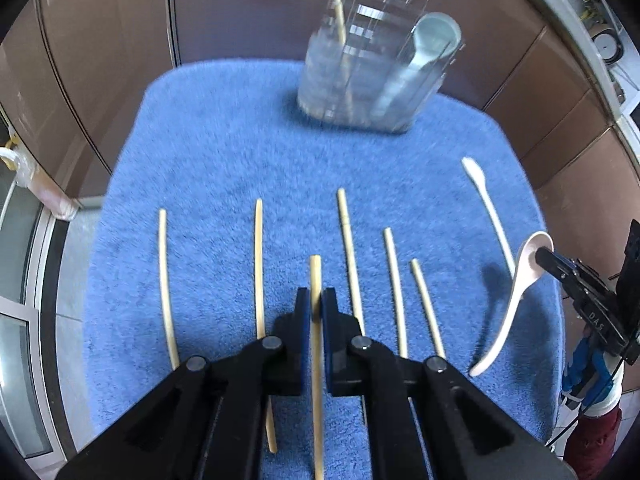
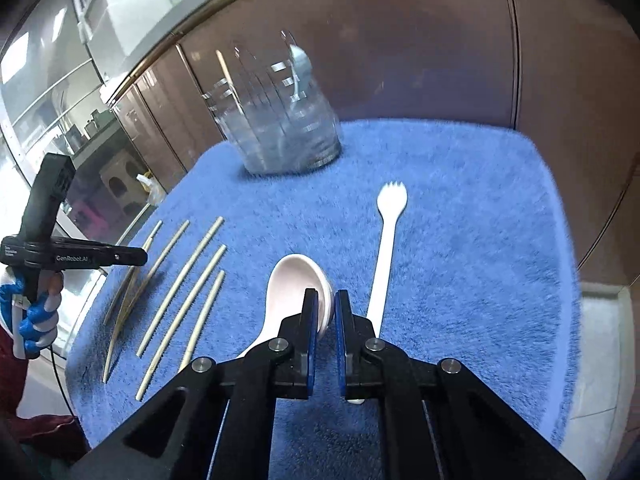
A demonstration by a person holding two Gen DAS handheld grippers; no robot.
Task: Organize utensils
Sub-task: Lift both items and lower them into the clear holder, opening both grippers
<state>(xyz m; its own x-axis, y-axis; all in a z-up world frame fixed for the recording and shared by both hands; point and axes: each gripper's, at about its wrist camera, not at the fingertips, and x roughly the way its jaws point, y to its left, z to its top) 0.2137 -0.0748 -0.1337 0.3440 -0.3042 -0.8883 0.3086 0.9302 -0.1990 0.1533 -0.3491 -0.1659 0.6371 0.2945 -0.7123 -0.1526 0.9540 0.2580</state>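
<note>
My left gripper [image 1: 316, 294] is shut on a pale wooden chopstick [image 1: 317, 360], lifted off the blue mat [image 1: 224, 140]. Several more chopsticks [image 1: 259, 268] lie in a row on the mat around it. At the right, my right gripper [image 1: 540, 254] holds a pale spoon [image 1: 516, 292] by its bowl rim, handle hanging down. In the right wrist view the right gripper [image 2: 326, 294] is shut on the spoon [image 2: 292, 280], and the left gripper [image 2: 142, 257] holds its chopstick [image 2: 116, 340] at the left. A white spork [image 2: 386, 248] lies beside it. A clear holder [image 1: 372, 76] holds one chopstick and a spoon.
The mat [image 2: 460, 240] ends near brown cabinet fronts [image 1: 100, 60] at the back and sides. A tiled floor shows past its left edge. A person's gloved hand [image 2: 40, 320] grips the left tool. The clear holder [image 2: 280, 120] stands at the mat's far edge.
</note>
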